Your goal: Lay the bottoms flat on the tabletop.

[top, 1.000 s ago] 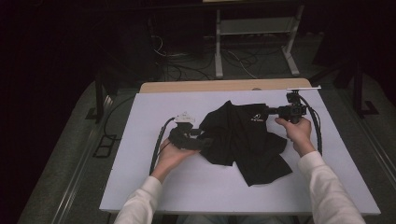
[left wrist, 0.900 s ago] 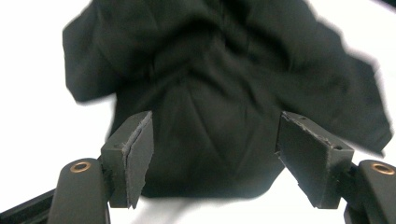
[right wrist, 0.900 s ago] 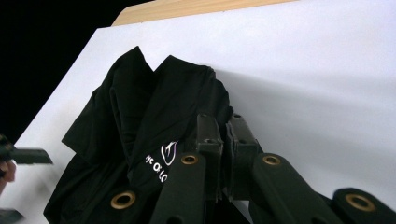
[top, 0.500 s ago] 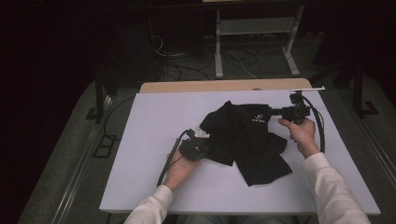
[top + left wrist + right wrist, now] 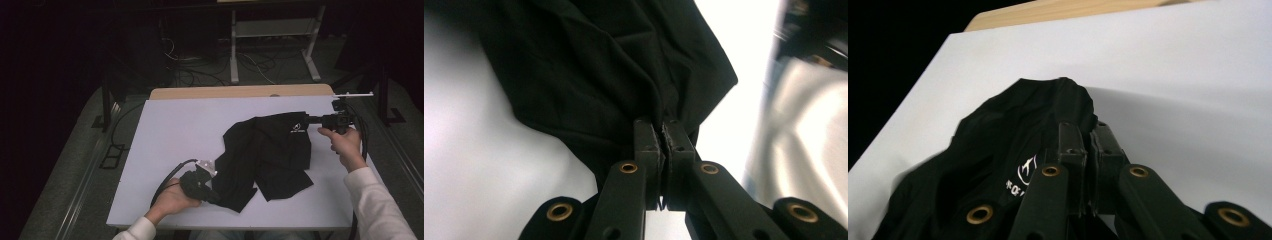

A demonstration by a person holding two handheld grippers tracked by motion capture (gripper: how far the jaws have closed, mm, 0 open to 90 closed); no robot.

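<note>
At 5 o'clock of the white table (image 5: 165, 130), black garment (image 5: 270, 150) crumpled, soft matte folds, left gripper (image 5: 663, 131) jaws just closed on its hem, right gripper (image 5: 1087, 134) clamped on the 2 o'clock edge, pinched fabric hidden, logo print cut off.

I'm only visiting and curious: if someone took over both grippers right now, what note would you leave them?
Left gripper: jaws just closed, now shut on the black garment at its near-left edge.
Right gripper: jaws shut on the garment's far-right edge, by the white logo.
The garment lies crumpled on the white table.
Done: both edges gripped.
Left: probably pulling it flat, then folding.
</note>
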